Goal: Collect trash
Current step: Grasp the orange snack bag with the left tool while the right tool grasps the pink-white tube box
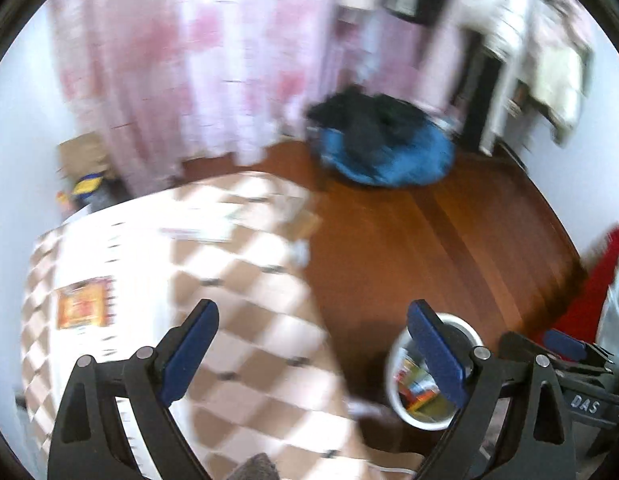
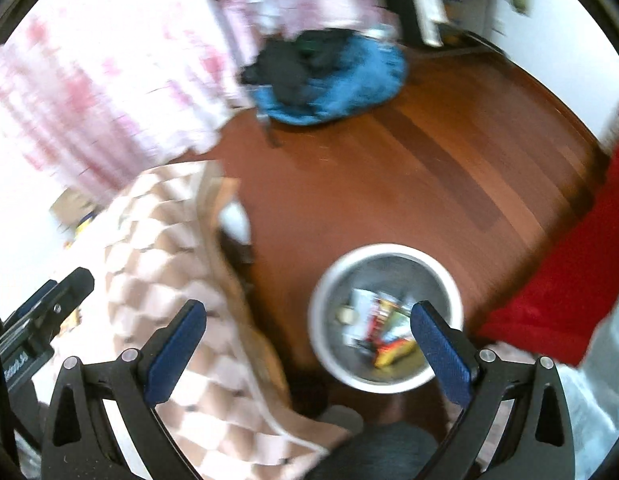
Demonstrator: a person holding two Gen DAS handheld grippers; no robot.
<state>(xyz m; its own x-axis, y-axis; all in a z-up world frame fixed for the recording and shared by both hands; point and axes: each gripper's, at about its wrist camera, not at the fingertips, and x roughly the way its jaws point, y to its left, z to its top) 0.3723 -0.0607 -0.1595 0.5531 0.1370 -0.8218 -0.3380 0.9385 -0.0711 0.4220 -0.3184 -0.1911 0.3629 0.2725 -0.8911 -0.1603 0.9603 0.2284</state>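
A white round trash bin (image 2: 389,256) stands on the wooden floor and holds several colourful wrappers (image 2: 383,328). It also shows in the left wrist view (image 1: 393,376). My right gripper (image 2: 307,320) is open and empty, above the bin's left side. My left gripper (image 1: 313,322) is open and empty, above the checkered cloth's edge (image 1: 245,304), left of the bin. A small crumpled white scrap (image 1: 300,252) lies at the cloth's edge. An orange printed sheet (image 1: 85,304) lies on the cloth at the left. Both views are motion-blurred.
A blue cushion with dark clothes (image 2: 329,76) lies on the wooden floor (image 2: 429,160) at the back. Pink curtains (image 1: 189,60) hang behind. Red fabric (image 2: 569,280) is at the right. A cardboard box (image 1: 83,152) sits far left.
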